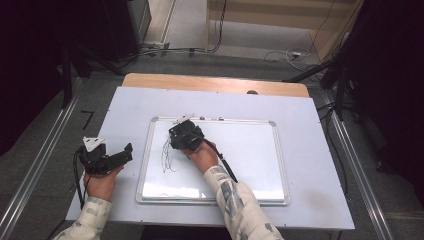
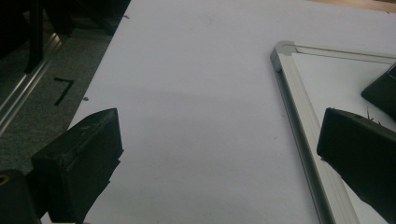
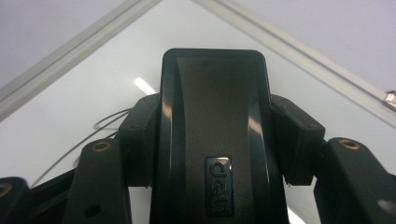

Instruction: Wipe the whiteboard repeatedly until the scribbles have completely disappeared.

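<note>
**Ana:** Eraser work, then: the white aluminium-framed whiteboard (image 1: 250, 160) lies flat on the pale sheet over the wooden table (image 1: 215, 82), and the black plastic "deli" whiteboard eraser (image 3: 215, 140) sits on the board's upper left area, just right of the thin black scribble (image 1: 167, 157)

**Ben:** How would it handle?

**Ana:** My guess is light and stiff, with a glossy, somewhat slippery shell. Its long sides look like the place to take it, and that's where the right gripper (image 1: 186, 136) is clenched on it

**Ben:** And the left gripper (image 1: 107, 157)?

**Ana:** Released, jaws wide apart over bare sheet, just left of the frame

**Ben:** What differs between views?

**Ana:** The right gripper view gives the embossed logo and both pads pressing the sides; the high view gives the scribble's full extent; the left gripper view shows a black "7" mark (image 2: 63, 89) on the floor
</note>
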The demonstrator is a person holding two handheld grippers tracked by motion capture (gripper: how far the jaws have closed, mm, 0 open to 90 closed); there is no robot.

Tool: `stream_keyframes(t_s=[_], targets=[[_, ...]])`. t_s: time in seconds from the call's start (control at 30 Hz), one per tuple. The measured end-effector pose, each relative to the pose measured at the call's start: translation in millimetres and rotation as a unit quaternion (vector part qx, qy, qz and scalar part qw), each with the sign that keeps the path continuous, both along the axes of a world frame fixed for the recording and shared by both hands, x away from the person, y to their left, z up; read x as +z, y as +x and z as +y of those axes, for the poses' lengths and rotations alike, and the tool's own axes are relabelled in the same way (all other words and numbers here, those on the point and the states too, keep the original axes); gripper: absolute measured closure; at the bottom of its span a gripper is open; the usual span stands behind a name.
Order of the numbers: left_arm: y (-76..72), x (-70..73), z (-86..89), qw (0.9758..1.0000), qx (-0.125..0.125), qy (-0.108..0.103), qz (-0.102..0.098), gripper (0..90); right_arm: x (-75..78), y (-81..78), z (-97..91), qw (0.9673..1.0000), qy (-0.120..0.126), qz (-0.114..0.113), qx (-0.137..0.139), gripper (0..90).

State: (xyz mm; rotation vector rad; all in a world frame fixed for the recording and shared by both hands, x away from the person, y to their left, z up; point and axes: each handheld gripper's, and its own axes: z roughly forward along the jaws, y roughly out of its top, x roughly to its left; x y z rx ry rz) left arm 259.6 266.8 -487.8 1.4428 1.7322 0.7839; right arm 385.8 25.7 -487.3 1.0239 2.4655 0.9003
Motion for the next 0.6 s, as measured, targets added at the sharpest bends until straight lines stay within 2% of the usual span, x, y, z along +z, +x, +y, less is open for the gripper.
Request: stream_keyframes(t_s=[0.23,0.27,0.33,0.37,0.6], targets=[[-0.2,0.1,-0.2,1.0000,0.000,0.001,0.001,0.4,0.2,-2.3,1.6,1.0000,-0.005,0.000,-0.004,39.4],[0.0,0.1,-0.3,1.0000,-0.001,0.001,0.001,0.5,0.2,-7.1,3.5,0.9999,-0.007,0.001,0.010,39.4],[0.4,0.1,-0.6,1.0000,0.000,0.001,0.001,0.4,0.0,-10.3,5.2,0.9999,-0.008,0.000,0.013,39.4],[0.5,0.2,-0.8,1.0000,0.000,0.001,0.001,0.4,-0.4,-14.6,9.4,0.9996,-0.008,-0.002,0.025,39.4],[-0.2,0.3,-1.0,1.0000,0.000,0.002,0.001,0.4,-0.8,-2.9,15.3,0.9999,-0.002,-0.003,0.012,39.4]])
